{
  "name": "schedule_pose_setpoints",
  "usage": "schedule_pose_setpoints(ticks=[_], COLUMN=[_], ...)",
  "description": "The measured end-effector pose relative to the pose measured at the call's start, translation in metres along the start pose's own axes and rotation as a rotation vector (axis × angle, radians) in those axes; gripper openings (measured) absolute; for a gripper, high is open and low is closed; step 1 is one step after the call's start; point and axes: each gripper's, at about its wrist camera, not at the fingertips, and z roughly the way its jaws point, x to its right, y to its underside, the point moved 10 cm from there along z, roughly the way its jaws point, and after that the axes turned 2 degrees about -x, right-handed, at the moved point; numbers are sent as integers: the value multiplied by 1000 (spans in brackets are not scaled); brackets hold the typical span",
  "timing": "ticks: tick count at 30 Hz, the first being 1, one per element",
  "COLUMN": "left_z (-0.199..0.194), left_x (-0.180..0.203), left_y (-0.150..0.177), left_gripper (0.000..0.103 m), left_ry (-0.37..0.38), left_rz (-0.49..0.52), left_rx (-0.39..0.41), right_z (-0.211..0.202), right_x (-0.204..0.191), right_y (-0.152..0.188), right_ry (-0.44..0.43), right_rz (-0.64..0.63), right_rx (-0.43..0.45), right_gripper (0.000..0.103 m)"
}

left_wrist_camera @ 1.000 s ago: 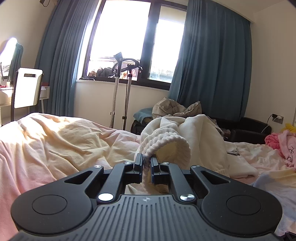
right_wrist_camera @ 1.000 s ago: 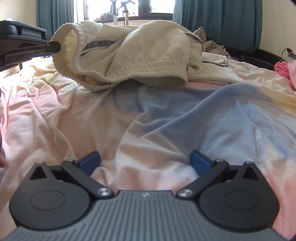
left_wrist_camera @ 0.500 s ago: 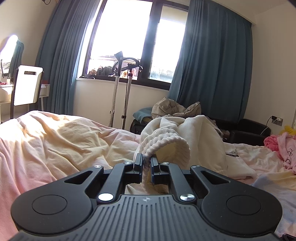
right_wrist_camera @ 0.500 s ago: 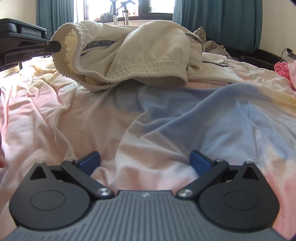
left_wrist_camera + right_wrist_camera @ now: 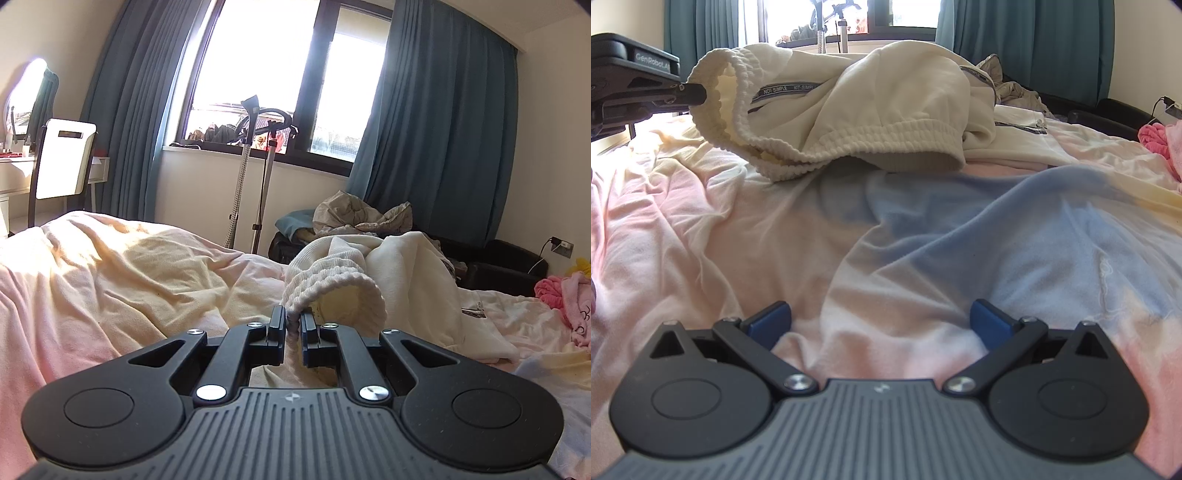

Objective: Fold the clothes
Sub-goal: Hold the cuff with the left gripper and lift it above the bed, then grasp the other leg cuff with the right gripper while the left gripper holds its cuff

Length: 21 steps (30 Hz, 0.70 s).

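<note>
A cream sweatshirt (image 5: 871, 110) with ribbed cuffs and a grey printed stripe lies bunched at the far side of the bed. My left gripper (image 5: 293, 321) is shut on its ribbed hem (image 5: 332, 288) and holds that edge lifted; it also shows in the right wrist view (image 5: 690, 92) at the far left, pinching the hem. My right gripper (image 5: 881, 321) is open and empty, low over the pastel bedsheet (image 5: 923, 258), well short of the sweatshirt.
The bed carries a rumpled pink, yellow and blue sheet (image 5: 110, 277). Pink clothes (image 5: 569, 295) lie at the right edge. Beyond the bed stand a garment steamer pole (image 5: 255, 166), a white chair (image 5: 62, 162), a pile of clothes (image 5: 362, 218) and blue curtains (image 5: 443, 129).
The left gripper has shifted very slightly with the hem still pinched. The right gripper has not moved.
</note>
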Motion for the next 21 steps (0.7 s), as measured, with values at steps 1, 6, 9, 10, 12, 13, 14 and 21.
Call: schedule_pose_setpoints(ticks=[1,6,9,10,12,13,14,21], left_z=[1,-2,-6,-7,-10,-11,-13,-16], left_x=[-3,-17,-25,-27,-31,-34,-38,-60], left_y=[-1,-16,-31,-36,-45,-48,-51,-59], left_gripper=[8,7,7,7,6,6,6,6], left_ry=[-1,21,36,38,40,38,34,6], left_rz=[-13,-92,-153,-168,-192,-203,-215,-279], left_rx=[-2,22,40,48,63,70,77,83], right_z=[0,6,8,7,-1,-7,-17,12], right_x=[0,-4,-2,-1,2,5,8,22], right_y=[0,-1,-4,-5,-15,-23,-34,-69], right_ry=[0,28,23,9,-16,-29,-46,-22], right_rz=[1,-35,-29,-23,-8,16,59,95], right_rx=[1,-23,-42,-46,-42,-6,75,163], right_gripper=[103,103,103,103,103,103,103,103])
